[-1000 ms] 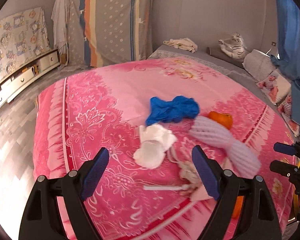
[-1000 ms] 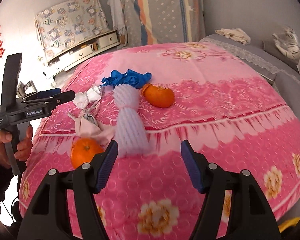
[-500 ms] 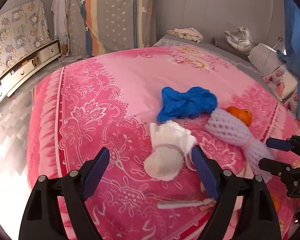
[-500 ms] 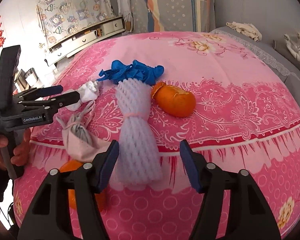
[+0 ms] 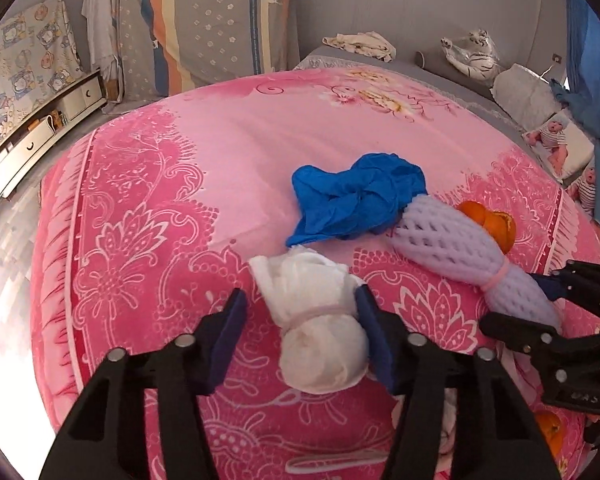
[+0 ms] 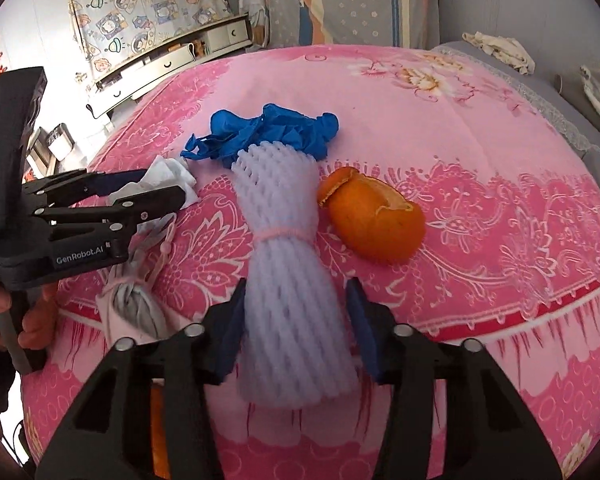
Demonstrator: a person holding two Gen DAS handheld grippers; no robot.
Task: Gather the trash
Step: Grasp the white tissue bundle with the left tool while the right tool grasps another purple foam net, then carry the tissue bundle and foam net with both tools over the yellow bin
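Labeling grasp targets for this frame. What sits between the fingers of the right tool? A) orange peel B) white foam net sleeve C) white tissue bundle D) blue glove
B: in the right wrist view the white foam net sleeve lies between the fingers of the right tool, while the blue glove and orange peel lie farther out on the bed.

bed (image 5: 228, 152) | pink – blue glove (image 5: 356, 200), foam net (image 6: 288, 280), orange peel (image 6: 376, 224), tissue bundle (image 5: 320, 328)

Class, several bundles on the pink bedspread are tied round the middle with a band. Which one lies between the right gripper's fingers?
The pale lilac foam-net bundle, long and honeycombed. The white tissue bundle lies at the left gripper; the pink-grey cloth bundle lies outside both.
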